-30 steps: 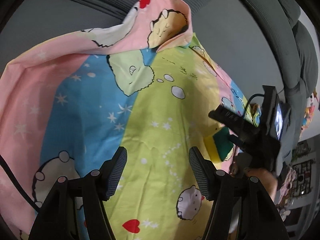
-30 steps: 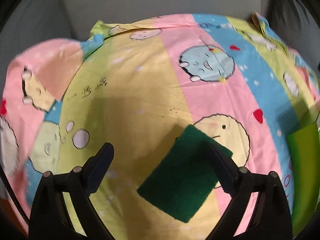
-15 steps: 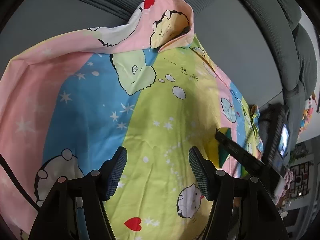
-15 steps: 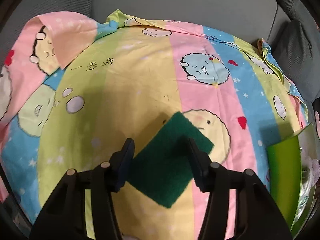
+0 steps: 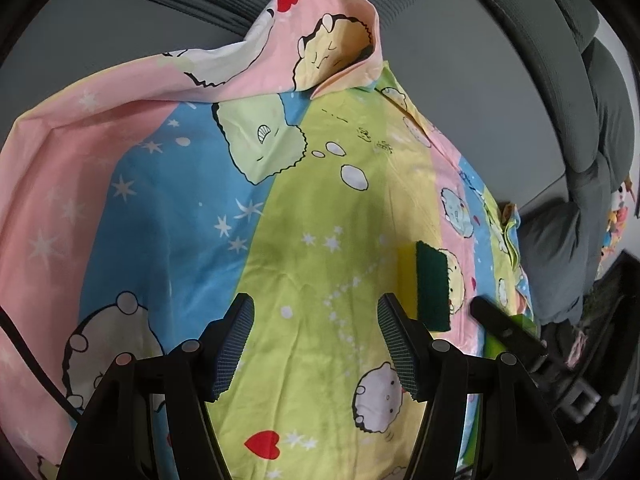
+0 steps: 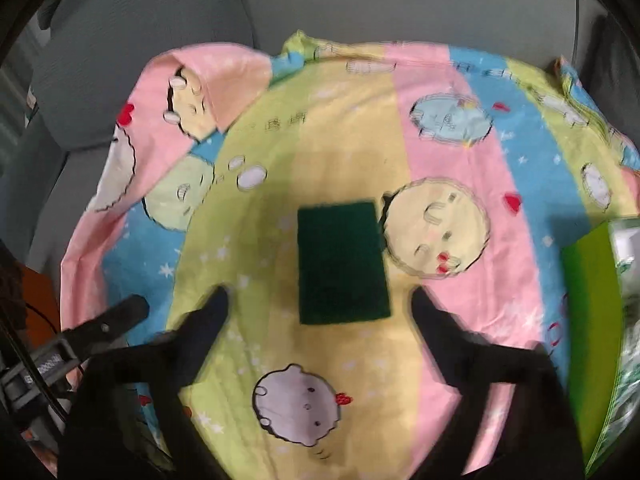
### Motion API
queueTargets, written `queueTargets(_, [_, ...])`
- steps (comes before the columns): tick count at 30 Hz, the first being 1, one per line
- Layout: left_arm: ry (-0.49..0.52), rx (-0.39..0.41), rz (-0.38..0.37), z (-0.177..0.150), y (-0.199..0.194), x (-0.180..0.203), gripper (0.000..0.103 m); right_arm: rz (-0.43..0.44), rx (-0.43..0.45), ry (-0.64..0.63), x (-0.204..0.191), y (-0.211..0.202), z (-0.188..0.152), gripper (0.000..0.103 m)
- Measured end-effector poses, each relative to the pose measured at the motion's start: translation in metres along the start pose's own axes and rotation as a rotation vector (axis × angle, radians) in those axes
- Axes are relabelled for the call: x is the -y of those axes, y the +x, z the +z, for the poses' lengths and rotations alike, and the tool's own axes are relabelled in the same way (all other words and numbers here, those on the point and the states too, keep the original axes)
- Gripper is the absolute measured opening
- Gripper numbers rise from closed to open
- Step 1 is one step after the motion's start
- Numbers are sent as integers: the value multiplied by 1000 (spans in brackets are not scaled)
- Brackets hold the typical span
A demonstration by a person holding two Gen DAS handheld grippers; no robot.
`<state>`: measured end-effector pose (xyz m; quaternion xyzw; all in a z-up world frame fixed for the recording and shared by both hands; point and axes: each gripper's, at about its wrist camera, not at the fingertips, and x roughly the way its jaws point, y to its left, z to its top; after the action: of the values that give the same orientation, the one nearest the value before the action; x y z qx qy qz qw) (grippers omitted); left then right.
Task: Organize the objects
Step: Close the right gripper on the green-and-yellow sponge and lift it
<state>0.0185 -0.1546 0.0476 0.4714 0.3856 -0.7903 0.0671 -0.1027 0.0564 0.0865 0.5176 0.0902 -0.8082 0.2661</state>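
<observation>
A green-topped sponge (image 6: pixel 343 261) with a yellow underside lies flat on a cartoon-print cloth (image 6: pixel 352 152) spread over a grey sofa. It also shows in the left wrist view (image 5: pixel 431 285), right of my left gripper. My right gripper (image 6: pixel 318 300) is open and empty, its blurred fingers either side of the sponge's near end, apart from it. My left gripper (image 5: pixel 316 338) is open and empty above the cloth (image 5: pixel 208 208). One right finger (image 5: pixel 506 330) shows at the right of the left wrist view.
A green package (image 6: pixel 596 320) with a clear plastic side lies at the cloth's right edge. A folded-over pink corner of the cloth (image 5: pixel 336 44) stands at the back. Grey sofa cushions (image 5: pixel 580 60) rise behind and to the right.
The right gripper closed on the sponge, then opened and pulled back; the sponge now lies straight on the cloth. The left gripper has barely moved.
</observation>
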Motion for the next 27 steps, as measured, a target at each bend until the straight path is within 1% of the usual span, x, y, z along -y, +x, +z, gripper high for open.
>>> queueTargets(2, [1,-2,6,0,1,1,64,-36,19,-41,-3,0,9,98])
queueTargets(4, [7,-5,12,0,3,3,64,-62,-17,-46,0,13,17,98])
queueTargets(6, [20,-10,15,-1,4,7,64,-52,-71,-32,4,36,23,98])
queueTargets(7, [28,-12,17,-1,5,8,64,-46,-95,-27,5,46,23,96])
queueTargets(9, [39,-9,21,-1,4,11,64,-34,-150,-14,9,69,22,88])
queueTargets(11, [43,-3,17,-2,3,13,64,-38,-220,21,15,89,13,77])
queueTargets(12, [43,-1,14,-2,2,14,64,-36,-226,25,17,91,9,74])
queueTargets(13, [43,0,12,-3,2,15,64,-45,-197,7,16,88,6,67])
queueTargets(14, [48,-2,15,-4,3,16,64,-45,-171,-12,16,82,3,63])
queueTargets(16, [61,-7,27,-6,5,20,64,5,-183,1,19,73,-5,63])
queueTargets(17, [69,-9,39,-7,6,22,64,13,-191,23,24,66,-13,63])
queueTargets(19, [84,-8,64,-9,8,26,64,-1,-156,51,31,49,-29,63])
queueTargets(20, [90,-7,67,-10,8,28,64,8,-140,66,35,41,-39,63])
queueTargets(23, [112,-13,58,-15,9,35,64,83,-141,104,46,18,-70,64])
queueTargets(25, [134,-21,61,-19,11,42,64,116,-134,138,55,10,-80,65])
queueTargets(27, [157,-27,68,-24,13,49,64,159,-134,184,65,6,-85,74])
